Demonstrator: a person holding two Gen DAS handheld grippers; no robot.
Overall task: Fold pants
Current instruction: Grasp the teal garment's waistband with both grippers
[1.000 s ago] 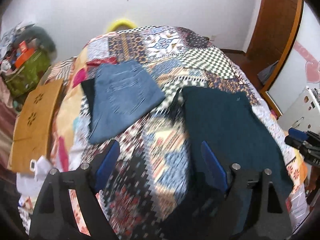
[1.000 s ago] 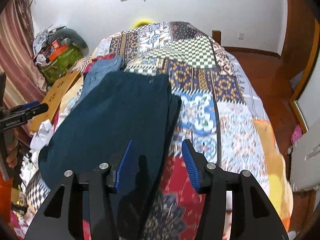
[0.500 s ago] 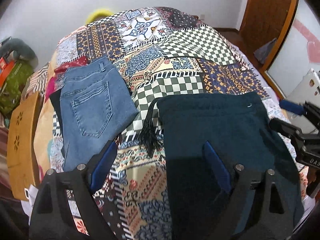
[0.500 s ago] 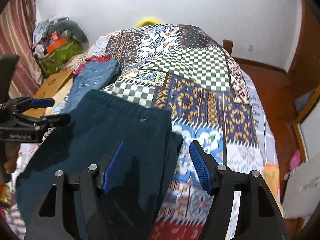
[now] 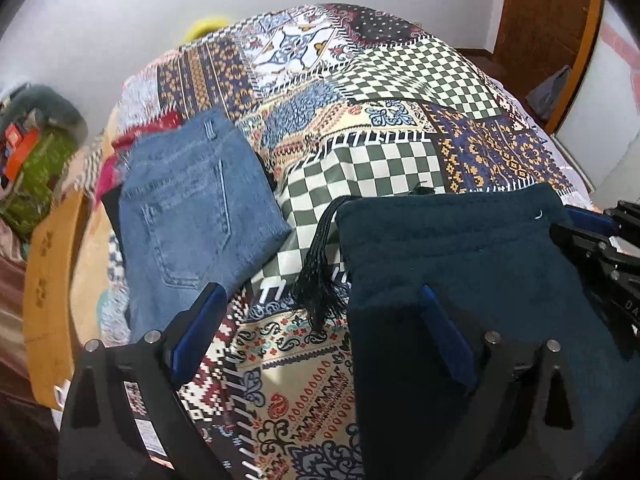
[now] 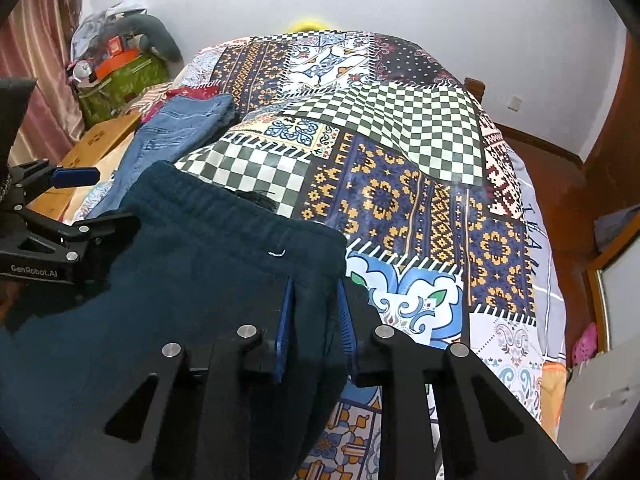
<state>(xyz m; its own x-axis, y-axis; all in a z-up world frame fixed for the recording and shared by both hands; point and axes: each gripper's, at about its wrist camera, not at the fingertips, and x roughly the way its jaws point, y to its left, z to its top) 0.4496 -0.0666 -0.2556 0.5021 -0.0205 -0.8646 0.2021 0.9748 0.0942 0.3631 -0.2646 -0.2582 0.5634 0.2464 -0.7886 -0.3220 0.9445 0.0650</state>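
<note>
Left wrist view: the left gripper (image 5: 320, 320) is still spread wide, holding nothing, over the dark teal fleece pants (image 5: 472, 264) on the patchwork quilt (image 5: 400, 80). Right wrist view: the right gripper (image 6: 314, 320) has just pinched the pants' right edge, so a fold looks next.

Left gripper (image 5: 320, 322) agape, right gripper (image 6: 314, 316) nearly closed

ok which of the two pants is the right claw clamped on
The dark teal pants, pinched at the waistband corner by the right claw; the blue jeans lie untouched, folded.
</note>
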